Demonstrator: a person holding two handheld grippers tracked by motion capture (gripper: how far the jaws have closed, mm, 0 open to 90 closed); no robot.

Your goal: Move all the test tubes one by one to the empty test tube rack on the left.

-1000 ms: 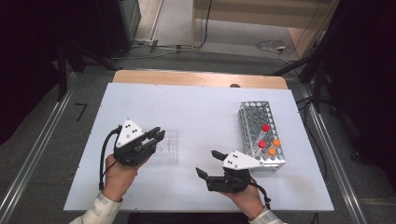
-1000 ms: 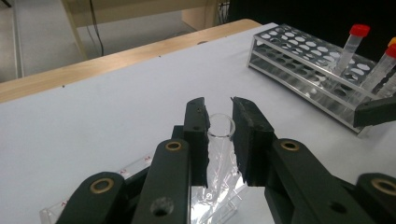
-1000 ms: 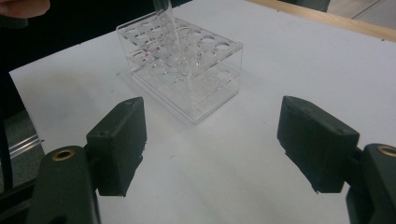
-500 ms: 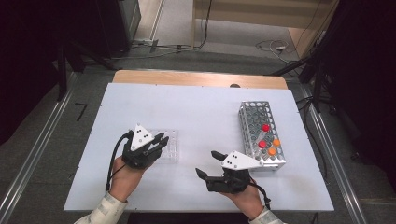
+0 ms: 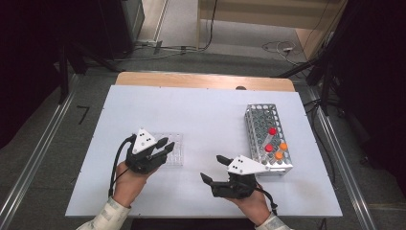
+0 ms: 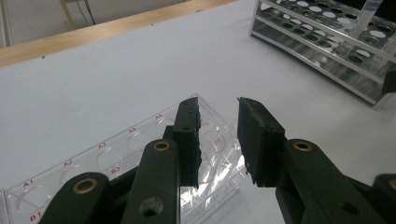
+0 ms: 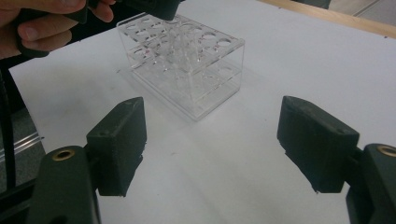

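Black hand-held gripper (image 5: 163, 147); grey three-cornered plate; pale sleeves (image 5: 111, 214).

We see the clear rack (image 5: 173, 149) on the table (image 5: 201, 115) directly under and ahead of the left gripper (image 5: 165, 146), whose jaws stand a little apart over the rack's near end, its numbered wells running off to the left of those jaws in the left gripper view. The metal rack (image 5: 266, 136) stands well to the right of those jaws, with capped tubes (image 5: 272, 131) upright in its holes. The right gripper (image 5: 213, 168) lies between the two racks, nearer the table's front edge; ahead of its wide-apart jaws and somewhat to their left stands the clear rack, well apart from them.
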